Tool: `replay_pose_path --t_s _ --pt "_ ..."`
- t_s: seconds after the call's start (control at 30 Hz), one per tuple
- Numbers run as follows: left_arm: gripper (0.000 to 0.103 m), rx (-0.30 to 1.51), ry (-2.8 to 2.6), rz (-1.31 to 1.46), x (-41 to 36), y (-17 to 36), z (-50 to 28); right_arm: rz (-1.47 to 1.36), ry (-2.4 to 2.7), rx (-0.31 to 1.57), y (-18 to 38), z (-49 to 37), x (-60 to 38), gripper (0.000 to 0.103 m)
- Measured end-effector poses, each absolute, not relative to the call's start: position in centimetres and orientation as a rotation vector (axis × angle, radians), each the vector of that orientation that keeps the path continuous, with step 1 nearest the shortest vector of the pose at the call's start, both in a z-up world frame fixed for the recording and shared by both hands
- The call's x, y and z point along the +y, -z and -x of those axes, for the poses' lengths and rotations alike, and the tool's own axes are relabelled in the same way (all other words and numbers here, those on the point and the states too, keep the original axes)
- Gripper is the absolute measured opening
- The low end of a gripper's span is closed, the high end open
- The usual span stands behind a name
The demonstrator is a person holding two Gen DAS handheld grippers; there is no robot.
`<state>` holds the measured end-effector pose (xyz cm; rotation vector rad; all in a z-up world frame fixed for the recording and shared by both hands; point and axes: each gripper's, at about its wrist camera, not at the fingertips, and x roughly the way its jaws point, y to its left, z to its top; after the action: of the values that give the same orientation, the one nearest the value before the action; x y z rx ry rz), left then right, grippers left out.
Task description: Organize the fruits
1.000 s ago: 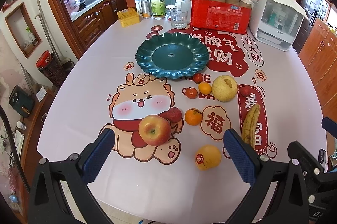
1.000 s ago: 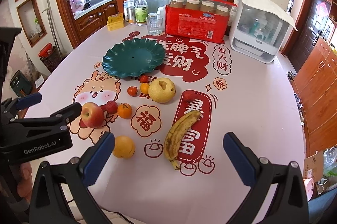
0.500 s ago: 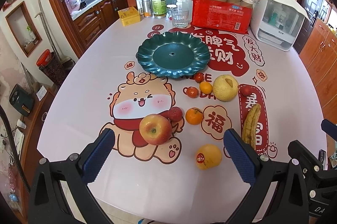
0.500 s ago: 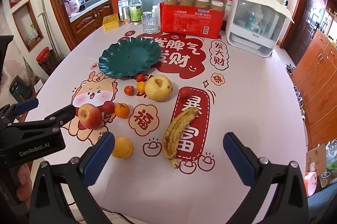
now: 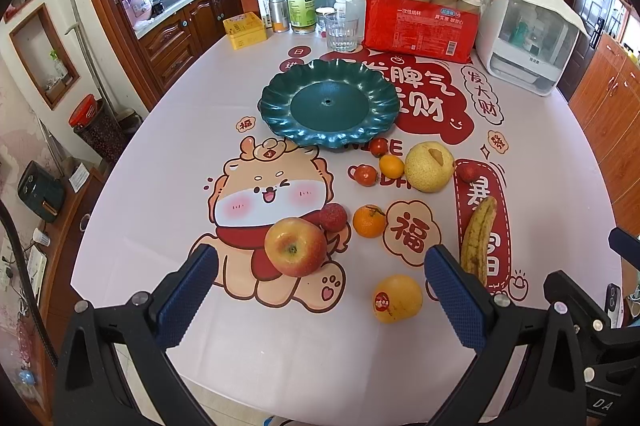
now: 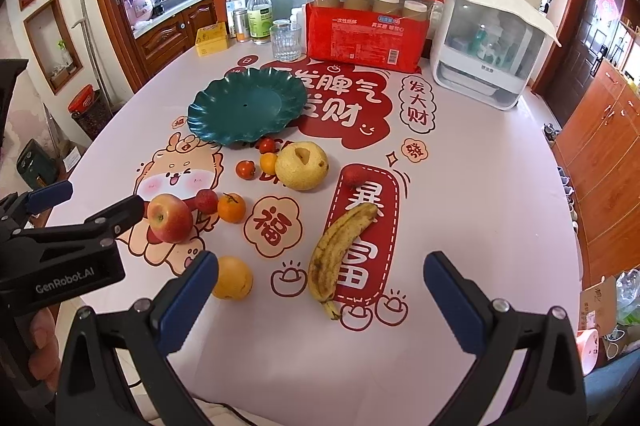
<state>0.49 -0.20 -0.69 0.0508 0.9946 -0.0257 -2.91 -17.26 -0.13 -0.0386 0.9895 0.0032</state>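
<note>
An empty dark green scalloped plate (image 5: 328, 106) sits mid-table, also in the right wrist view (image 6: 246, 108). In front of it lie a red apple (image 5: 295, 247), a lychee (image 5: 332, 217), a mandarin (image 5: 369, 221), an orange (image 5: 397, 299), a spotted banana (image 5: 478, 238), a yellow pear (image 5: 429, 167) and small tomatoes (image 5: 366, 175). My left gripper (image 5: 320, 290) is open, just before the apple. My right gripper (image 6: 320, 298) is open above the banana (image 6: 342, 250), near the orange (image 6: 232, 277).
At the table's back stand a red pack of paper cups (image 5: 420, 22), a white lidded appliance (image 5: 528, 38), a glass (image 5: 341, 33), bottles (image 5: 302, 2) and a yellow box (image 5: 245, 31). The table edge curves close below both grippers. Wooden cabinets stand on the right.
Both grippers have crept slightly forward and lower towards the fruit; the left one is now closer to the apple. Nothing on the table has moved.
</note>
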Motion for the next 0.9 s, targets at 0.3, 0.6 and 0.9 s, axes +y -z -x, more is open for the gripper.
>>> replay_pose_path --t_s 0.3,0.6,0.9 --pt "0.102 0.998 0.005 -0.041 0.7 0.6 -0.5 0.024 -0.005 0.983 0.0 3.0 -17.6 0.1" --pt "0.102 0.978 0.006 -0.061 -0.1 -0.5 0.4 0.013 -0.059 0.954 -0.5 3.3 -17.6 0.093" --pt "0.102 0.989 0.001 -0.074 -0.8 -0.7 0.8 0.016 -0.094 0.955 -0.4 3.4 -17.7 0.088"
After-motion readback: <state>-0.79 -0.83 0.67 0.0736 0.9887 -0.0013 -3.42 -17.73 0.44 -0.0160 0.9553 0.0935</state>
